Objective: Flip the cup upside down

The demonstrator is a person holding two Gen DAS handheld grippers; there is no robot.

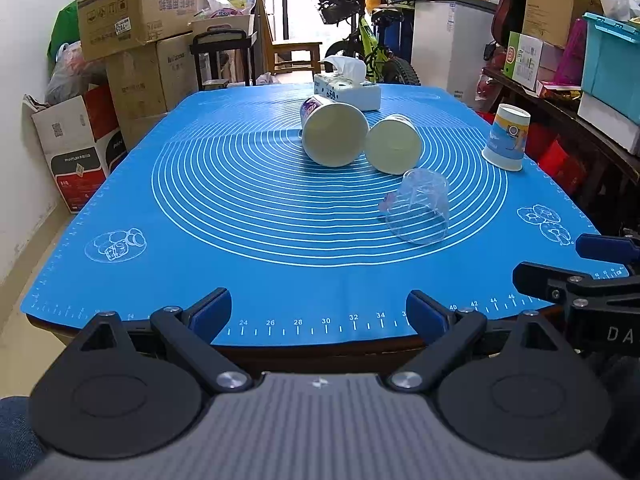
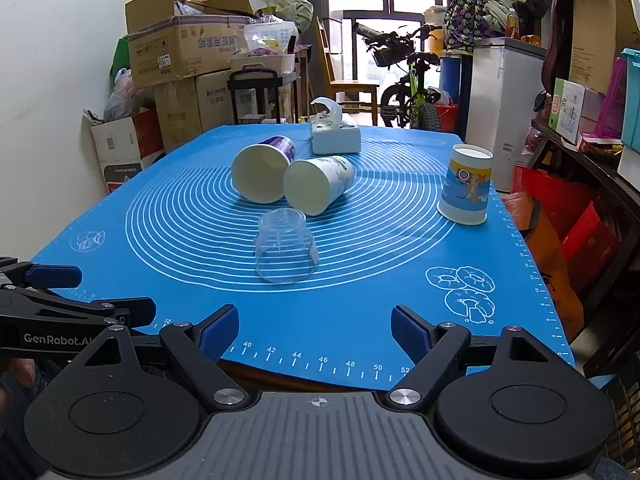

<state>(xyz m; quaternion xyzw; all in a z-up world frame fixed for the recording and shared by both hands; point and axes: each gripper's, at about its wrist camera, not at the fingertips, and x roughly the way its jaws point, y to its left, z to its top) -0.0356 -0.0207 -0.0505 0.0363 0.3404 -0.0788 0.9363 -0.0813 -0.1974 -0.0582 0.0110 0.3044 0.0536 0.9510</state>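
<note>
Your left fingers (image 1: 319,314) spread wide and empty at the counter's near edge, your right fingers (image 2: 315,332) likewise open, clear cup (image 2: 286,251) mouth-down on the blue mat (image 2: 360,312), two paper cups (image 2: 260,174) lying on their sides behind it, touching, printed cup (image 2: 466,189) inverted at right, tissue box (image 2: 335,134) at the back.

Your right gripper (image 2: 315,330) hangs at the near edge of the blue mat (image 2: 200,300), jaws spread wide and holding nothing. Ahead of you a clear plastic cup (image 2: 286,246) stands upside down. Beyond it two paper cups lie on their sides, mouths toward you: the purple-banded cup (image 2: 262,174) and the white patterned cup (image 2: 318,184), touching. An orange-and-blue cup (image 2: 466,190) stands inverted to the right. The left gripper (image 2: 80,312) shows at your left.
</note>
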